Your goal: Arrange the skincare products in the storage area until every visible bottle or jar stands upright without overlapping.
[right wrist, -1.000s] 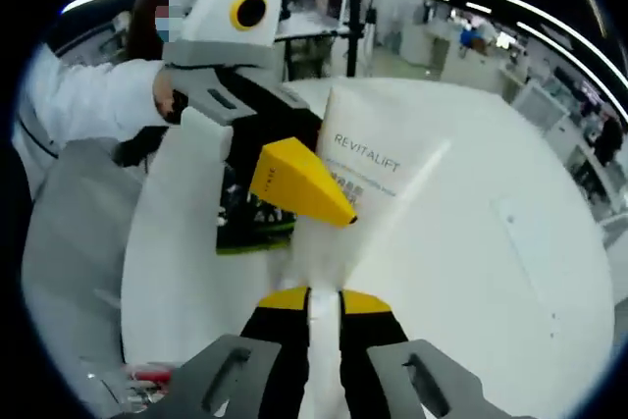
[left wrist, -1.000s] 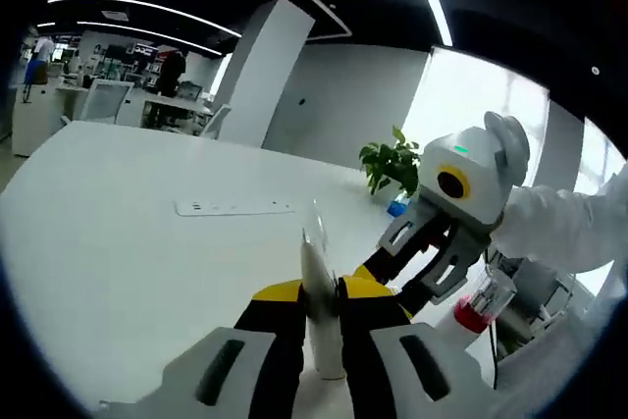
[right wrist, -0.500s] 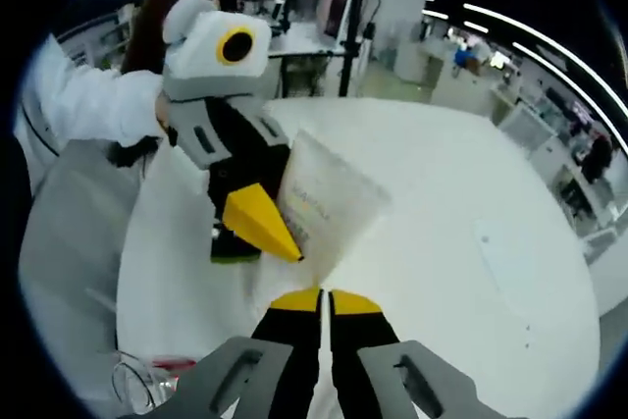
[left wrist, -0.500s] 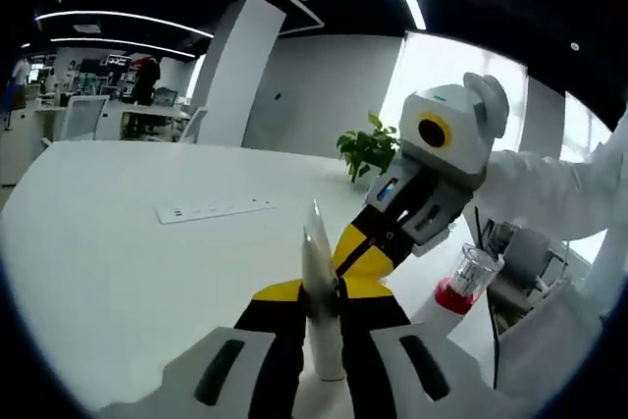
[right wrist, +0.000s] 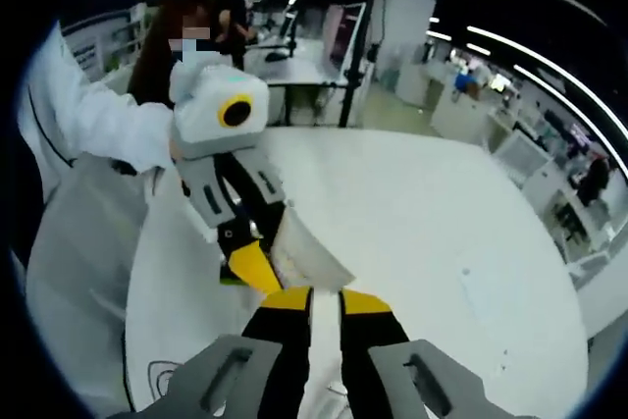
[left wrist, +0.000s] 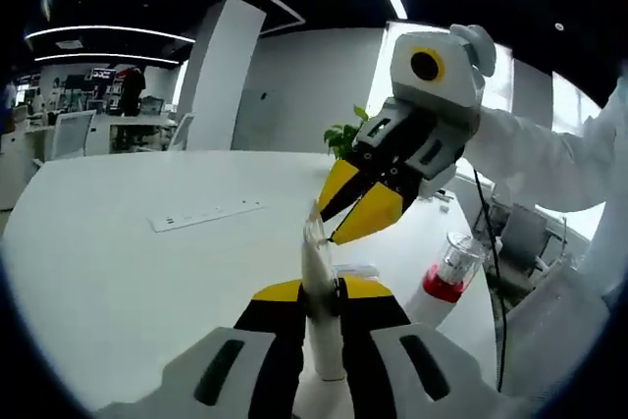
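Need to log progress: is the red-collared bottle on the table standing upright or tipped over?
Upright. The red-collared bottle stands on the white table, clear cap on top, in the left gripper view.

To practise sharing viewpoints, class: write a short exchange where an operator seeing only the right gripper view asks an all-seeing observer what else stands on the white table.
Operator: I see the left gripper clamping a white tube. Any other product about?
Observer: Yes, a clear-capped bottle with a red band stands upright on the table, near the right gripper.
Operator: Anything farther off?
Observer: A potted plant at the table's far edge.
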`<state>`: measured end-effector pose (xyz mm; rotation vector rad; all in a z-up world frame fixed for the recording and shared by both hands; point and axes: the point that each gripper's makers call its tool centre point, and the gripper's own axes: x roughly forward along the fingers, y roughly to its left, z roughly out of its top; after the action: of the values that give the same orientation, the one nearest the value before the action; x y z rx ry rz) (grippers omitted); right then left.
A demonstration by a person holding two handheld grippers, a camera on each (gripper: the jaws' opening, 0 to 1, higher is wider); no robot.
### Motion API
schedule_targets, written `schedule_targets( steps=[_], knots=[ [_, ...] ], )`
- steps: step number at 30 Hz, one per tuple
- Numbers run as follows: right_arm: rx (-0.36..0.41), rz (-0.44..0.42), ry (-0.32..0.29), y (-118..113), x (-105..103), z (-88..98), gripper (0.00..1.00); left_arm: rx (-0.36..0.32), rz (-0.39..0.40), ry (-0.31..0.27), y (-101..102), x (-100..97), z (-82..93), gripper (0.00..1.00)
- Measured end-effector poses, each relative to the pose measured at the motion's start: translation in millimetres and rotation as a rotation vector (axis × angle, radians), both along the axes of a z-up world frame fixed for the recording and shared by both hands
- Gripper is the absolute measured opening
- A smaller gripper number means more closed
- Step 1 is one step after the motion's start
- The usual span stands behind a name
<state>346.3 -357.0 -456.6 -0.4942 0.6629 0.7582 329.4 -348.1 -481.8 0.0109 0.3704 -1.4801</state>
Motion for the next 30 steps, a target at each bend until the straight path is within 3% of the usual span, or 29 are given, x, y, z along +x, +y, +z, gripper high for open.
schedule_targets(
  steps=[4,16,24,30],
  knots=[
    [-0.007,0.043,0.0,7.6,-3.6,5.5,0.1,-0.002,-0.045,-0.036,0.1,-7.5,2.2,0.12],
    [-0.05,0.179,0.034,27.8,-23.1,12.7,0.03,0.003,-0.16,-0.115,5.1,-26.8,5.8,0.12],
    [-0.094,0.23,0.087,26.6,-36.9,10.2,0.0,0.01,-0.211,-0.14,1.8,-30.3,3.8,0.12],
    [-0.083,0.214,0.1,25.9,-39.3,9.7,0.0,0.001,-0.199,-0.116,1.4,-28.6,3.9,0.18]
  ],
)
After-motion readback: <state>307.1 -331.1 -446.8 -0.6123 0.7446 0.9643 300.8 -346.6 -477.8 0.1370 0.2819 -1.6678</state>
